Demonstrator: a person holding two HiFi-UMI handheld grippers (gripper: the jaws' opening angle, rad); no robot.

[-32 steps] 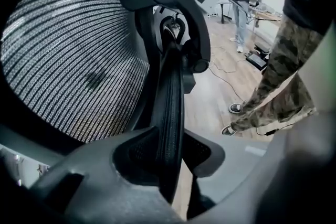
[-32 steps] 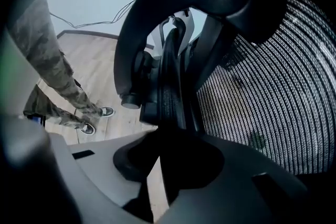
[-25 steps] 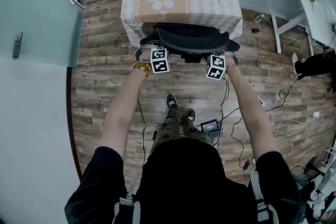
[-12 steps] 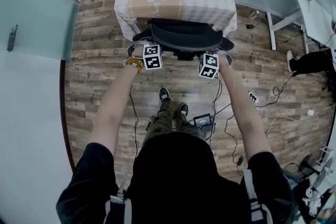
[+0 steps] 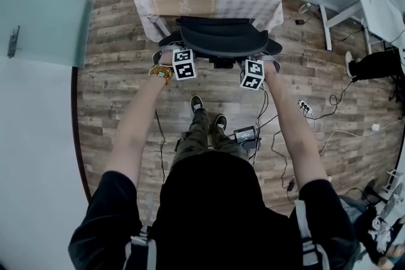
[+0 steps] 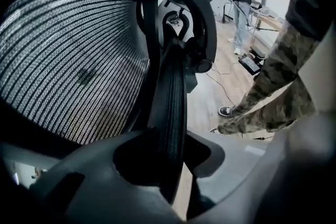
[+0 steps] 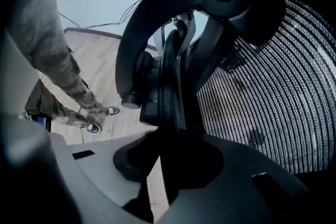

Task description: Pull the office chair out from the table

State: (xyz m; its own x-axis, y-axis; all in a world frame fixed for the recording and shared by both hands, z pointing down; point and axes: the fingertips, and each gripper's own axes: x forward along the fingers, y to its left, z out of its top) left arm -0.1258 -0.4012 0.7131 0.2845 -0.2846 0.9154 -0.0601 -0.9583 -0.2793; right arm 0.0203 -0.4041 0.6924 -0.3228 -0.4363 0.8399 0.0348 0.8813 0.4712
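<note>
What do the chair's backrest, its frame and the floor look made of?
The backrest: grey woven mesh, judging by its see-through ribbed weave. The frame: black, probably moulded plastic, matte with a ridged edge. The floor: wood-look planks with grain and seams; real wood or laminate, I cannot tell.

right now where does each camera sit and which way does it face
Head view: on the person's head, facing steeply down at table and office chair; both forearms, legs, shoes show.
Left gripper view: on the left gripper, looking along its jaws, shut on the chair's rim; trouser leg at right.
Right gripper view: on the right gripper, same grip; legs at left.
Shared: both gripper views show mesh back and legs.
</note>
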